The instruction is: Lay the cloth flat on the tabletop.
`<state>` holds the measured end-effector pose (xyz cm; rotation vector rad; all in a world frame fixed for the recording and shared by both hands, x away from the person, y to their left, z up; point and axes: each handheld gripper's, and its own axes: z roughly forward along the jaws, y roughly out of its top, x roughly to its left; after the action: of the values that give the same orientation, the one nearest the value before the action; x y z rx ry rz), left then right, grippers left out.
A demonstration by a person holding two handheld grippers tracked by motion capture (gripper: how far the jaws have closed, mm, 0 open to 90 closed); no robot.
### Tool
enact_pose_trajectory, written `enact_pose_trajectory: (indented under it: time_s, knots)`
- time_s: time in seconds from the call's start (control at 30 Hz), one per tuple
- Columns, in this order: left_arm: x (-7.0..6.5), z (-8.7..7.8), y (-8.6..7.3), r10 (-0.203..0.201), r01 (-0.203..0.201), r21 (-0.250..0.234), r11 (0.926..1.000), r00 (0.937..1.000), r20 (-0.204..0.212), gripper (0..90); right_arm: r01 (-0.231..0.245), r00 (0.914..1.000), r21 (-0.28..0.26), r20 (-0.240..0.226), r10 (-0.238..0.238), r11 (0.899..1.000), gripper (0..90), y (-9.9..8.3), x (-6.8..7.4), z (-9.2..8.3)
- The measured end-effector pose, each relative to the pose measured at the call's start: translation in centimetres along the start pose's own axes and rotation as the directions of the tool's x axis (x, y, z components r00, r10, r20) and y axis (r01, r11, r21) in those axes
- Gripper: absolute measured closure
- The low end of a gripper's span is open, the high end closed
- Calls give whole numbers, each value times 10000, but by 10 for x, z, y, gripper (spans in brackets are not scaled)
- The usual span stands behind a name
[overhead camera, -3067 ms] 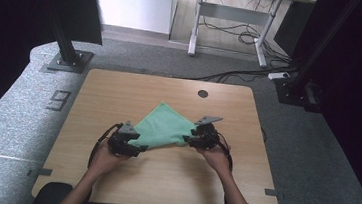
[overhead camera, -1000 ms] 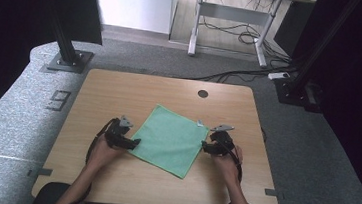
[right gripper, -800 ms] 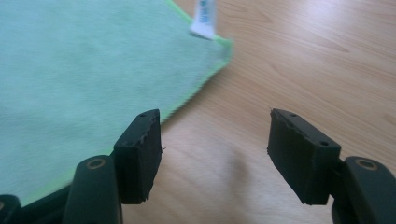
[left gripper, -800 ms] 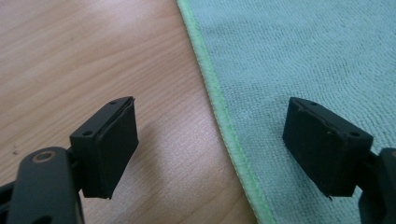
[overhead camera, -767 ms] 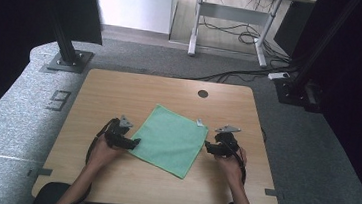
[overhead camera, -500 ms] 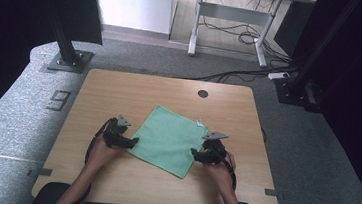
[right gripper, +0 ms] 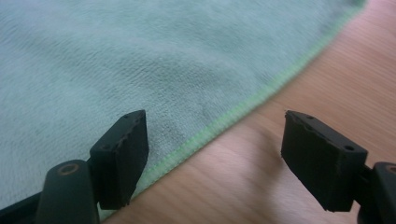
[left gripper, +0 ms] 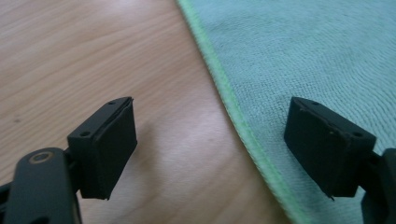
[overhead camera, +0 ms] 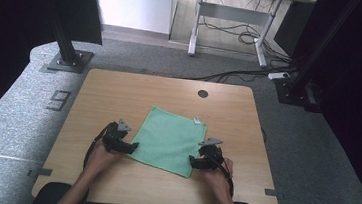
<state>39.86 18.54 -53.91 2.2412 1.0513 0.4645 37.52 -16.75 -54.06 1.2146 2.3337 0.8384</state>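
Note:
A green cloth [overhead camera: 170,140] lies flat and spread out on the wooden table [overhead camera: 119,96]. At the cloth's near left corner my left gripper [overhead camera: 132,147] rests open. In the left gripper view its jaws straddle the hem, one over bare wood and one over the cloth [left gripper: 303,56], with the left gripper [left gripper: 212,149] pressing on nothing. My right gripper [overhead camera: 192,161] is at the near right corner. Its jaws have just been opening; they straddle the cloth's [right gripper: 140,60] hem, and the right gripper [right gripper: 215,156] holds nothing.
A small white tag [overhead camera: 197,120] sticks out at the cloth's far right corner. A round cable hole [overhead camera: 203,93] lies near the table's far edge. Black stand bases [overhead camera: 65,60] sit on the grey floor beyond the table.
The cloth, held up and bunched between both grippers earlier, now lies flat. My right gripper has moved left and nearer, from the cloth's right side to its near right corner. The left one stayed.

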Motion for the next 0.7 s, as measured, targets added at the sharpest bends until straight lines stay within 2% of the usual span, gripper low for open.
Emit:
enact_pose_trajectory:
  time_s: [0.07,0.17,0.37,0.5,0.7]
  knots:
    - [-1,0,2,22,-21,-92,10000,10000,8,154,-271,9995,7,175,271,9996,229,-2,-11,-1]
    - [0,2,5,-228,236,-287,9993,9994,279,155,-455,9987,-21,217,456,9990,228,-3,-17,-1]
    - [-9,9,9,-17,28,-242,9997,9990,455,155,-626,9970,-40,448,628,9980,224,-2,-31,2]
    - [-13,16,11,-213,226,-199,9995,9976,655,154,-759,9951,-44,634,760,9971,223,0,-41,4]
    - [-8,14,9,-453,456,-56,9989,9979,468,155,-878,9946,-92,552,882,9961,215,4,-45,10]
